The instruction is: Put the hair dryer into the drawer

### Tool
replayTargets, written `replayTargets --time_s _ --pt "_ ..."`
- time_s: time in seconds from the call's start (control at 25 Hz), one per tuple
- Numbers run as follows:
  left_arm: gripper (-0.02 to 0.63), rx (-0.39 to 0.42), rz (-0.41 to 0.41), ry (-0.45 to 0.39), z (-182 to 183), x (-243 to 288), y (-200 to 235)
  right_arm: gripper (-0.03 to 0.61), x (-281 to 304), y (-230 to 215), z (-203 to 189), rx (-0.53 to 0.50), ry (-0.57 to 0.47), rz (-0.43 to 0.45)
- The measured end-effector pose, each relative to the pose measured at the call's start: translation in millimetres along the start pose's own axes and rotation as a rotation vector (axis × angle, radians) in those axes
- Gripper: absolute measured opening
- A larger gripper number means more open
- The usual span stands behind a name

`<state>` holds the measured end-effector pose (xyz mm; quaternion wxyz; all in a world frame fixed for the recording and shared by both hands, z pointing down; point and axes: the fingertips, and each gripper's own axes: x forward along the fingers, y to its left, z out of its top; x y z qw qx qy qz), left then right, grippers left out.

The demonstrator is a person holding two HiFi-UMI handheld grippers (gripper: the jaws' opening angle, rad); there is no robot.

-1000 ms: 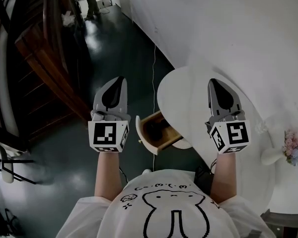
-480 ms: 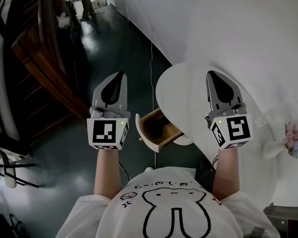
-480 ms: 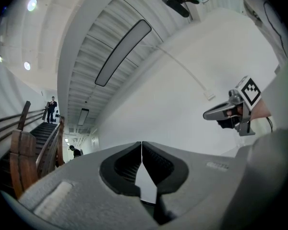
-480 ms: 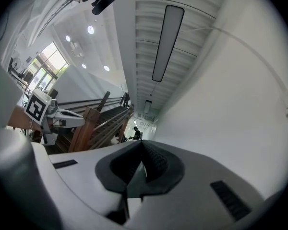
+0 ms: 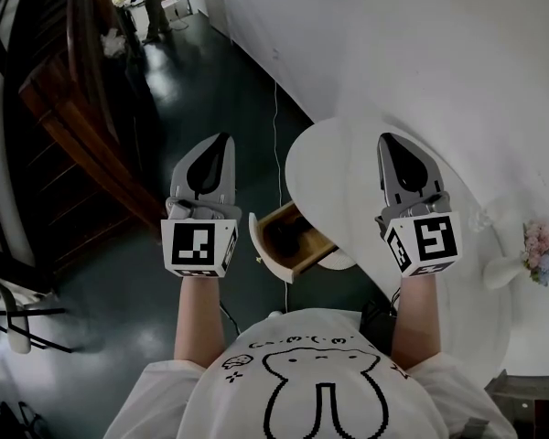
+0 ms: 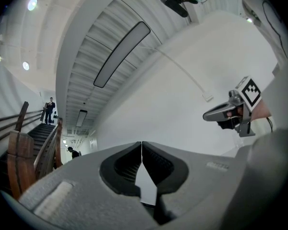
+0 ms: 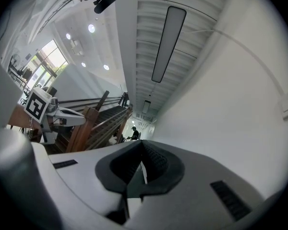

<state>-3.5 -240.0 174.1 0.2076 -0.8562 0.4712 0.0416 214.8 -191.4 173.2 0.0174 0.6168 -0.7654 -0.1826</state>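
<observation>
Far to the left of the drawer rises a brown wooden staircase. Just left of the drawer, over the dark floor, the left tongs hang clenched on nothing, with their tips meeting.

The small pale-wood drawer stands pulled open from under the rim of the white round worktop. Inside it lies a dark rounded shape that I take for the black plastic hair dryer. It shows too small to tell the nozzle from the handle. If that reading holds, the task's thing is already in the drawer.

Just right of the drawer, above the worktop, the right tongs are likewise clenched and empty. Far right of the drawer stands a pale vase of pink and blue flowers.

As for handling, a dryer like this is probably a stiff shell, fairly light but head-heavy. Its barrel is likely smooth and curved, so pads could slip there. The better hold is across the handle, close under the barrel, so the head does not swing. It would not crush easily, but a drop might crack it.
</observation>
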Motion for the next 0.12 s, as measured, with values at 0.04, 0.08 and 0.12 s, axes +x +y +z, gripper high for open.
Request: replayTargets --time_s 0.04,0.08,0.12 --pt "0.015 0.003 0.001 0.001 0.7 -0.7 0.3 -0.002 -0.9 -0.3 0.9 0.001 -0.003 -0.006" --pt "0.015 0.006 0.003 0.001 1.4 -1.3 0.9 -0.002 -1.7 -0.5 1.8 0.002 -0.007 -0.011" --pt "0.015 0.009 0.005 0.002 2.2 -1.8 1.6 -0.002 -2.4 -0.8 2.8 0.004 -0.011 -0.016"
